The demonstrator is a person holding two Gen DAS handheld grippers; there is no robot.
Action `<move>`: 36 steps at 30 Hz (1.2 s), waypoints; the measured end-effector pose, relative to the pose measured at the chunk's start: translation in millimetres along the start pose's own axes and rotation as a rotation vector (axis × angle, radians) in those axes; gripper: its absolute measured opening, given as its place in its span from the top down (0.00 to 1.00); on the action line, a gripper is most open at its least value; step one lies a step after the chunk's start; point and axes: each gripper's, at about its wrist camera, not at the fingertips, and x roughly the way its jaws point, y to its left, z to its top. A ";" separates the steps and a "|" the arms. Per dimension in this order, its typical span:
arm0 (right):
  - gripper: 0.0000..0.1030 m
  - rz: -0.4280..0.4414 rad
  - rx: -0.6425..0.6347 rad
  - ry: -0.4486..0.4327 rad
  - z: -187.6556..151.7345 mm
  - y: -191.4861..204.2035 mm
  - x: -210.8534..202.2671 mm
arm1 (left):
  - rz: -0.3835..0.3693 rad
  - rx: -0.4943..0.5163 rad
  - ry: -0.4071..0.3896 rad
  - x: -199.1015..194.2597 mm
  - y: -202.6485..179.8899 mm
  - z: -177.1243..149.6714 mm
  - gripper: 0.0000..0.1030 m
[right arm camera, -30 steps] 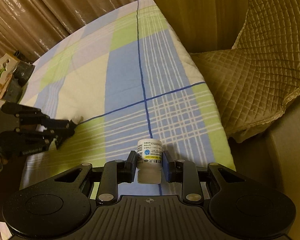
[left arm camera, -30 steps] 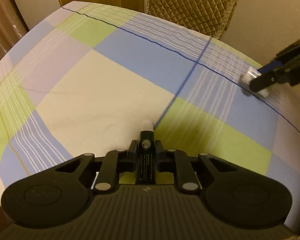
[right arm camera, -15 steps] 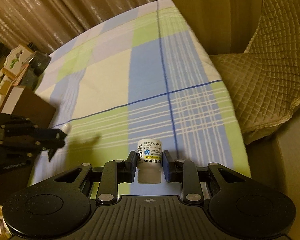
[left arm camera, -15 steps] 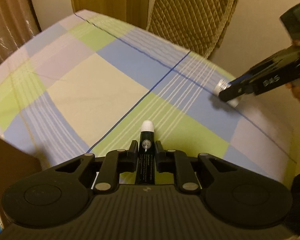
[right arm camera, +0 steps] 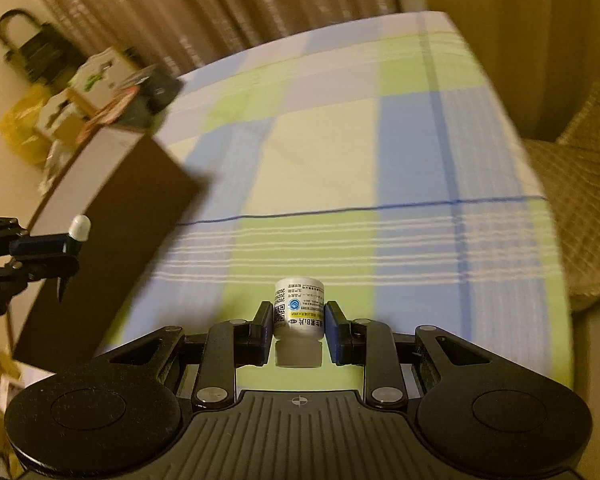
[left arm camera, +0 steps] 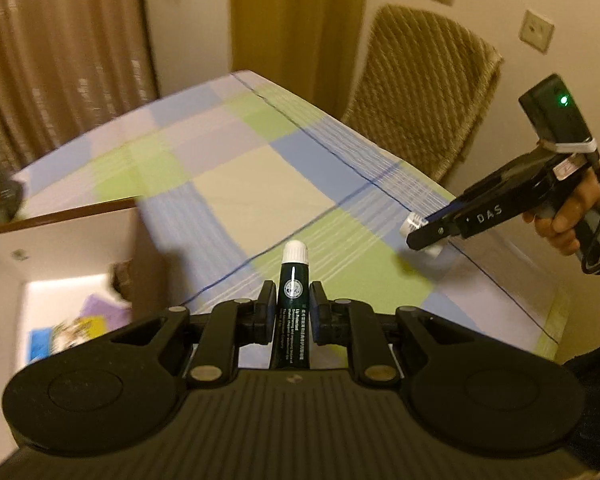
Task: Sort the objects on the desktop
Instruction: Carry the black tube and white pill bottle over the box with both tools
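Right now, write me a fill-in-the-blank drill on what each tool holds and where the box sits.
1. The left tool is shut on a dark green tube with a ____ cap.
2. The right tool grips a small white ____ with a printed label.
3. The open box lies to the ____ of the left tool.
4. The table wears a ____ cloth.

Missing words: white; bottle; left; checked

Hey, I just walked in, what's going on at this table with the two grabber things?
A person is sorting small items with a handheld tool in each hand. The left tool is clamped on a dark green lip balm tube with a white cap, close to an open box at the table's left. The right tool grips a small white pill bottle above the checked tablecloth. Neither item has been put down.
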 end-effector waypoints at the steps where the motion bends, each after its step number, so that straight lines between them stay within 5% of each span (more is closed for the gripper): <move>1: 0.74 0.014 -0.019 0.001 2.5 8.6 2.2 | 0.018 -0.010 -0.007 -10.7 4.6 -2.9 0.87; 9: 0.74 0.116 -0.174 -0.026 32.0 88.2 20.3 | 0.210 -0.105 -0.013 -79.5 70.1 -39.3 0.87; 16: 0.75 0.190 -0.303 -0.060 60.8 168.0 42.6 | 0.321 -0.164 0.045 -99.1 133.6 -73.6 0.87; 25: 0.74 0.228 -0.390 -0.023 76.4 248.0 91.8 | 0.369 -0.196 0.150 -85.6 197.3 -113.1 0.87; 36: 0.75 0.201 -0.399 0.047 72.9 275.5 127.1 | 0.351 -0.202 0.199 -77.4 219.4 -135.0 0.80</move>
